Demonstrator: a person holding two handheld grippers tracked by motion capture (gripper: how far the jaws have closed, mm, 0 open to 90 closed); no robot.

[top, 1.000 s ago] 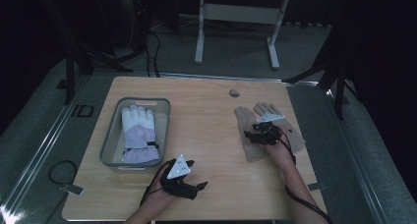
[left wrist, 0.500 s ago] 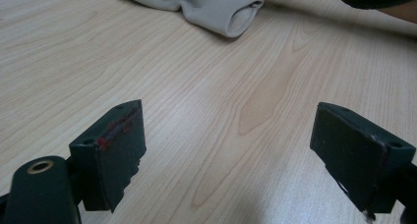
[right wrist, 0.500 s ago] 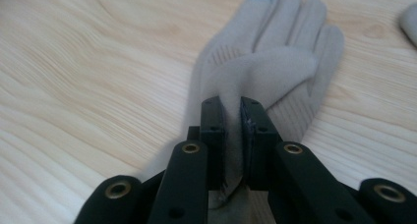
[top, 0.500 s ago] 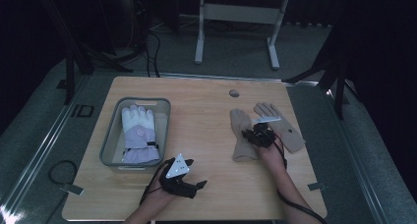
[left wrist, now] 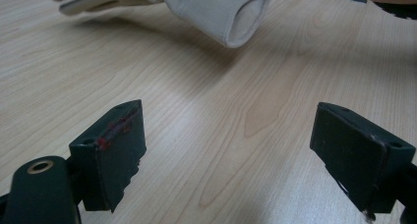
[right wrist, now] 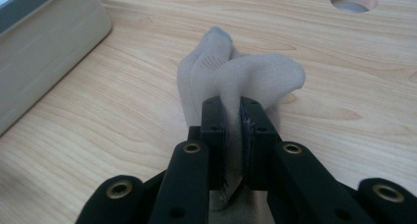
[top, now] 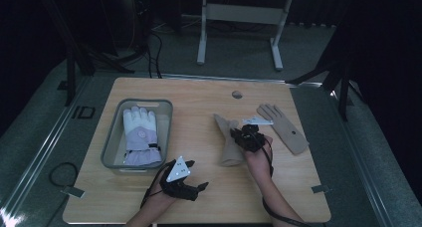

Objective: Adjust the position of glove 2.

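The right tongs (right wrist: 233, 118) have just closed and pinch a beige glove (top: 229, 140); the left tongs (left wrist: 231, 155) rest spread wide on the desk (top: 199, 102).

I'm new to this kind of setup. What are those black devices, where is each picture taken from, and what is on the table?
A person holds hand-held tongs, one in each hand. The high view looks down on a wooden table. Each other view comes from a camera riding on one of the tongs. The right tongs are shut on a beige glove; their jaws have just been closing on its fabric. The left tongs are open over bare wood. A second beige glove lies flat to the right. A grey bin holds a white and lilac glove.
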